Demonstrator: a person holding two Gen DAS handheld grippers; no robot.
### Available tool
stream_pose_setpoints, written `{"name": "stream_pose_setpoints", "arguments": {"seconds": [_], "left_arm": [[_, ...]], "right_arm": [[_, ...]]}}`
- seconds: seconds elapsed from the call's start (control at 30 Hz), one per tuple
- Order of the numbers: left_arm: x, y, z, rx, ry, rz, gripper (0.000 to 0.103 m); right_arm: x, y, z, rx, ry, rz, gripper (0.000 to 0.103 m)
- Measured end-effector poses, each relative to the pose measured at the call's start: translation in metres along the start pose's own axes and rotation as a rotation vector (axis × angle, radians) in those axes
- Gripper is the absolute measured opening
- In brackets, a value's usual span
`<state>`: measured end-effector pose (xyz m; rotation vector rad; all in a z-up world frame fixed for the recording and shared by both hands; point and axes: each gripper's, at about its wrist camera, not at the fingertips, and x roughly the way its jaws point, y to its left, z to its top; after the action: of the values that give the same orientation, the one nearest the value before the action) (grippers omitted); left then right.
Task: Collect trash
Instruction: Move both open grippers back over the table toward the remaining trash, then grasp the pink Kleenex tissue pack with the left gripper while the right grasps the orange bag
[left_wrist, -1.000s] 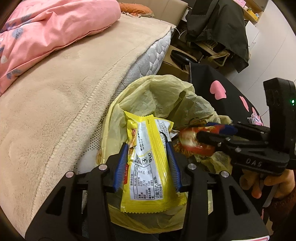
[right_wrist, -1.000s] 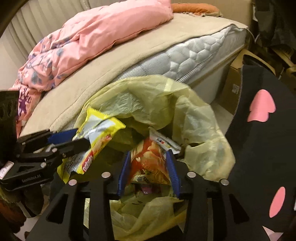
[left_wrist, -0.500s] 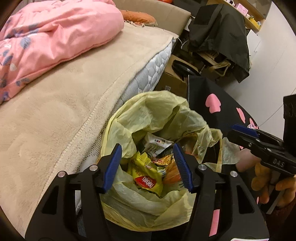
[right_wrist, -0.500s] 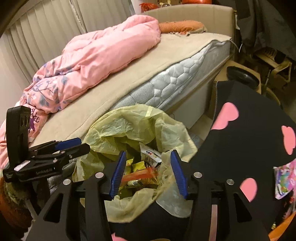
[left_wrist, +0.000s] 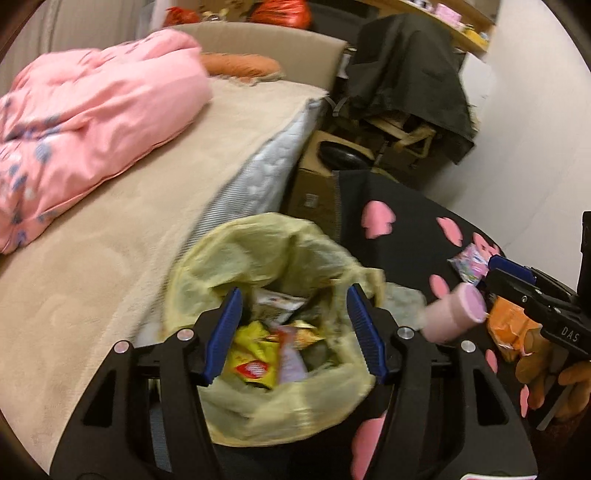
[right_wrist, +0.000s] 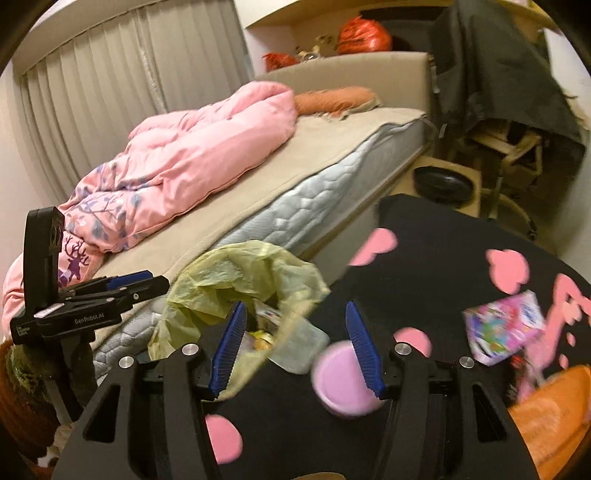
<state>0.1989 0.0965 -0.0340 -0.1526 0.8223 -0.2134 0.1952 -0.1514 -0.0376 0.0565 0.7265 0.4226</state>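
Note:
A yellow trash bag (left_wrist: 258, 254) stands open between the bed and a black table; it also shows in the right wrist view (right_wrist: 236, 273). Inside lie a yellow wrapper (left_wrist: 255, 360) and other wrappers. My left gripper (left_wrist: 293, 332) is open and empty above the bag's mouth. My right gripper (right_wrist: 295, 347) is open and empty over the table, just right of the bag. A pink cup (right_wrist: 343, 382) stands by its right finger and shows in the left wrist view (left_wrist: 452, 314). A colourful packet (right_wrist: 504, 332) and an orange bag (right_wrist: 550, 413) lie on the table.
The black table with pink hearts (right_wrist: 443, 251) is at the right. The bed (left_wrist: 110, 240) with a pink quilt (left_wrist: 85, 122) is at the left. A cardboard box (left_wrist: 314, 195) and a chair with a dark coat (left_wrist: 410, 81) stand behind.
Both grippers opened and dropped their wrappers into the bag, then pulled back and up. The right gripper swung right over the table toward the pink cup.

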Motion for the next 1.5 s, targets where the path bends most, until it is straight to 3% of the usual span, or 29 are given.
{"name": "stream_pose_setpoints", "arguments": {"seconds": [0.23, 0.37, 0.5, 0.63, 0.73, 0.8, 1.03, 1.23, 1.5], "left_arm": [[0.004, -0.082, -0.005, 0.159, -0.005, -0.134, 0.056], [0.004, -0.127, -0.009, 0.261, -0.025, -0.197, 0.060], [0.012, -0.168, -0.013, 0.340, -0.029, -0.248, 0.060], [0.027, -0.211, -0.016, 0.420, -0.029, -0.284, 0.060], [0.045, -0.238, -0.017, 0.465, -0.023, -0.290, 0.060], [0.059, -0.253, -0.016, 0.474, -0.005, -0.301, 0.060], [0.109, -0.293, -0.011, 0.496, 0.067, -0.319, 0.060], [0.141, -0.313, 0.016, 0.502, 0.032, -0.246, 0.060], [0.223, -0.311, 0.046, 0.360, 0.235, -0.185, 0.060]], "right_arm": [[-0.071, -0.057, -0.034, 0.079, -0.096, -0.156, 0.053], [-0.103, -0.090, -0.056, 0.141, -0.125, -0.238, 0.058], [-0.127, -0.122, -0.083, 0.200, -0.133, -0.295, 0.060], [-0.138, -0.143, -0.111, 0.221, -0.123, -0.353, 0.068], [-0.137, -0.153, -0.128, 0.216, -0.081, -0.366, 0.068], [-0.133, -0.159, -0.138, 0.217, -0.039, -0.390, 0.068], [-0.141, -0.189, -0.165, 0.316, -0.029, -0.421, 0.068], [-0.151, -0.191, -0.180, 0.328, -0.022, -0.479, 0.068], [-0.159, -0.196, -0.197, 0.380, -0.008, -0.472, 0.068]]}}
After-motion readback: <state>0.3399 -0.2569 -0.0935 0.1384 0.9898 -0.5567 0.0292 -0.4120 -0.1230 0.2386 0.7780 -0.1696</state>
